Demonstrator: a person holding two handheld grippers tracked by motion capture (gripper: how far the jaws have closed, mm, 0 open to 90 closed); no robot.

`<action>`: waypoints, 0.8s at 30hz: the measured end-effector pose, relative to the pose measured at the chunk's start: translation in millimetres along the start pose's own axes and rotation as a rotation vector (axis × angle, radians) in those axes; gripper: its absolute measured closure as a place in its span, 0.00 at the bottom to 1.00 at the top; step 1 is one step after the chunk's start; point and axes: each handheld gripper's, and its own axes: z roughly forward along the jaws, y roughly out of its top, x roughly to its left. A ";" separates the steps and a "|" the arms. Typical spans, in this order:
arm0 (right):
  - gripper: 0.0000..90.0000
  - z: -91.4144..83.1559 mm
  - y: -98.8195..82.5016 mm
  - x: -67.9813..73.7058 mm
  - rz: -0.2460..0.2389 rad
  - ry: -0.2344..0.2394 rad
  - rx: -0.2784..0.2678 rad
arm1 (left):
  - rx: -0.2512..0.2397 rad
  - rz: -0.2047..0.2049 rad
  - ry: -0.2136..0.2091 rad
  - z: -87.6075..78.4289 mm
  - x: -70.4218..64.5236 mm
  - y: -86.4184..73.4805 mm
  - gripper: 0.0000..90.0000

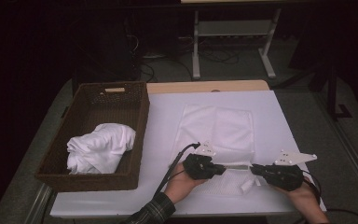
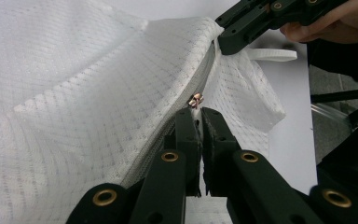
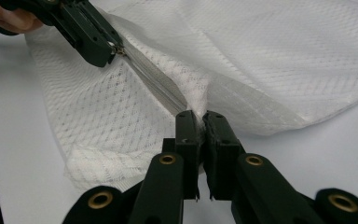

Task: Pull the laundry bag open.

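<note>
Both claws (image 1: 237,167) pinch mesh bag's (image 1: 219,126) zipper (image 2: 196,100).

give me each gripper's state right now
left gripper: closed on the small metal zipper pull of the white mesh bag
right gripper: closed on the bag's zipper end

The table (image 1: 261,85) has a pale wooden top, most of it covered by a white sheet (image 1: 284,140) that lies under and all around the jaws. Well to the left of them stands a dark brown wicker basket (image 1: 140,121) with a cut-out handle in its far wall and a crumpled white cloth (image 1: 100,148) inside. Beyond the jaws, past the far edge, the floor (image 1: 242,70) is grey, and a light metal frame (image 1: 233,32) stands on it with loose cables (image 1: 214,56) around its feet. The room behind is dark; light falls mainly on the tabletop.
</note>
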 end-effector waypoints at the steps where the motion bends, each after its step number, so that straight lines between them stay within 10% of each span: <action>1: 0.93 0.0 0.0 0.0 0.000 0.000 0.000 | 0.000 0.000 0.000 0.0 0.0 0.0 0.96; 24: 0.93 2.0 0.5 1.0 0.005 -0.001 0.000 | 0.012 -0.012 0.023 -18.5 2.6 -7.5 0.96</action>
